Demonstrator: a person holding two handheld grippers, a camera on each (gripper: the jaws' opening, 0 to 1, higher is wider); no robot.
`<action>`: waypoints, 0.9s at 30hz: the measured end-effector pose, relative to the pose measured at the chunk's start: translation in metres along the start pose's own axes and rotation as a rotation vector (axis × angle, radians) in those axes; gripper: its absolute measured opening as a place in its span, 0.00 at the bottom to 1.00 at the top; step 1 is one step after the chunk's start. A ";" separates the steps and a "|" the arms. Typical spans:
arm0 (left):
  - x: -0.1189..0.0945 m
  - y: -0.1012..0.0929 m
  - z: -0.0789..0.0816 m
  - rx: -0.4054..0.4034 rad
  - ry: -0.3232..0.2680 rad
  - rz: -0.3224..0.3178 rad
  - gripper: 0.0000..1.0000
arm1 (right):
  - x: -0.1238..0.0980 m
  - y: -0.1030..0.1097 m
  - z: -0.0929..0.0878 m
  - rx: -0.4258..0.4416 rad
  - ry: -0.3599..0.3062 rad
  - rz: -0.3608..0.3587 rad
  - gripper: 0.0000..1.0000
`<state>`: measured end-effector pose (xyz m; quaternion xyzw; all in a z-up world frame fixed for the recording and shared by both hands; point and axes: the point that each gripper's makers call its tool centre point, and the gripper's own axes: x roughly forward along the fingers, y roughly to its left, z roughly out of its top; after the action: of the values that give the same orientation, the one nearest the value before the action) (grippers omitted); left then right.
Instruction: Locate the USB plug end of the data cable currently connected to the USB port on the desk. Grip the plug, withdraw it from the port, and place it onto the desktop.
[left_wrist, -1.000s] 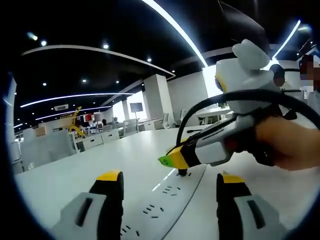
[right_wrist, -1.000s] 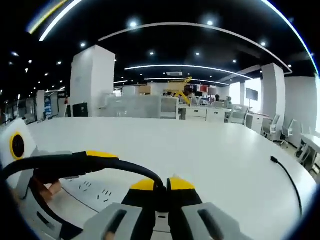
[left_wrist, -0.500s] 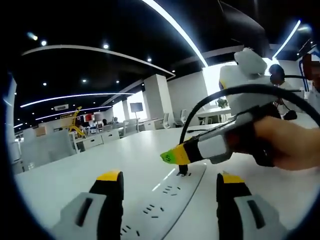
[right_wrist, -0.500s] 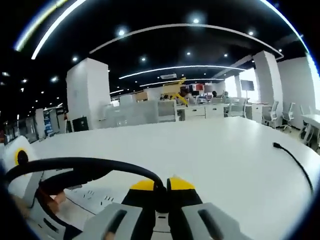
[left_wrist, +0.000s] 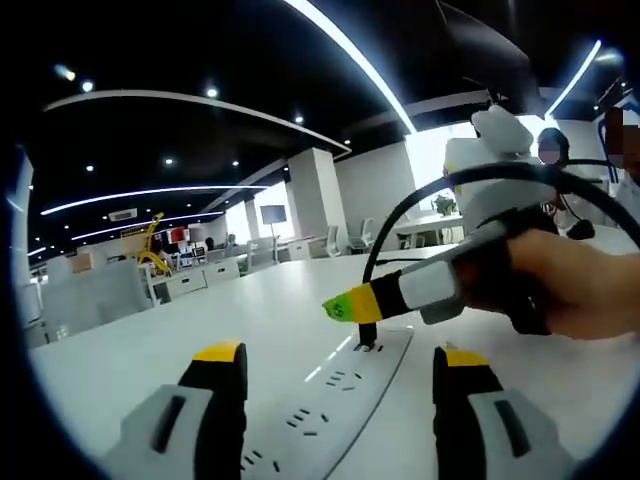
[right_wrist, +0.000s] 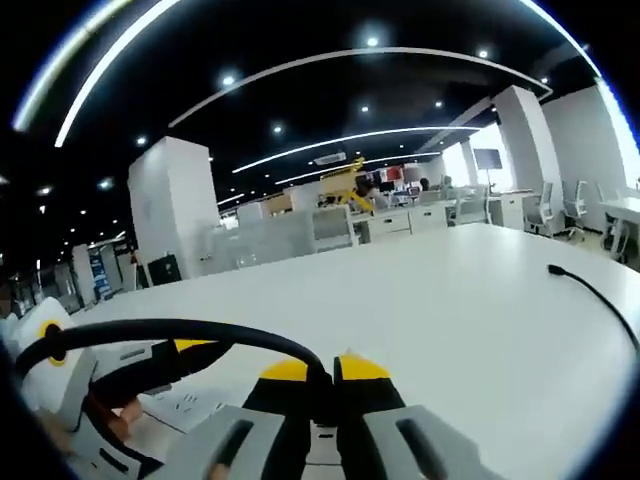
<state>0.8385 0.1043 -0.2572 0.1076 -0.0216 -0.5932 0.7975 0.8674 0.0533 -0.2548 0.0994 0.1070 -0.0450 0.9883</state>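
Note:
In the left gripper view my left gripper (left_wrist: 340, 356) stands open, its yellow-tipped jaws on either side of the white power strip (left_wrist: 335, 405) set in the desk. My right gripper (left_wrist: 352, 306), held by a hand, comes in from the right and is shut on the black USB plug (left_wrist: 367, 336) right above the strip's far end. Whether the plug still sits in the port I cannot tell. The black cable (left_wrist: 400, 215) loops up from the plug. In the right gripper view my right gripper (right_wrist: 325, 368) is shut on the plug (right_wrist: 321, 392), and the cable (right_wrist: 180, 327) arcs off to the left.
The wide white desk (right_wrist: 430, 320) stretches ahead. The cable's other end (right_wrist: 556, 270) lies on the desk at the right. The left gripper's body (right_wrist: 55, 375) shows at the lower left of the right gripper view. Office desks and chairs stand far behind.
My right gripper has risen and levelled a little with the plug in it; its view has tilted. The left gripper has stayed put and open.

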 end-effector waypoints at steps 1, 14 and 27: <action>0.000 0.000 0.000 0.000 0.001 0.000 0.76 | 0.000 0.000 0.000 -0.018 0.002 -0.004 0.09; -0.001 0.001 0.001 -0.001 -0.001 -0.001 0.76 | -0.008 0.035 0.040 -0.320 -0.075 -0.021 0.09; -0.002 0.004 0.009 -0.036 -0.045 0.000 0.76 | -0.028 0.005 0.046 -0.069 -0.151 -0.026 0.09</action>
<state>0.8400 0.1059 -0.2479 0.0799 -0.0289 -0.5960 0.7985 0.8503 0.0508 -0.2039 0.0603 0.0349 -0.0613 0.9957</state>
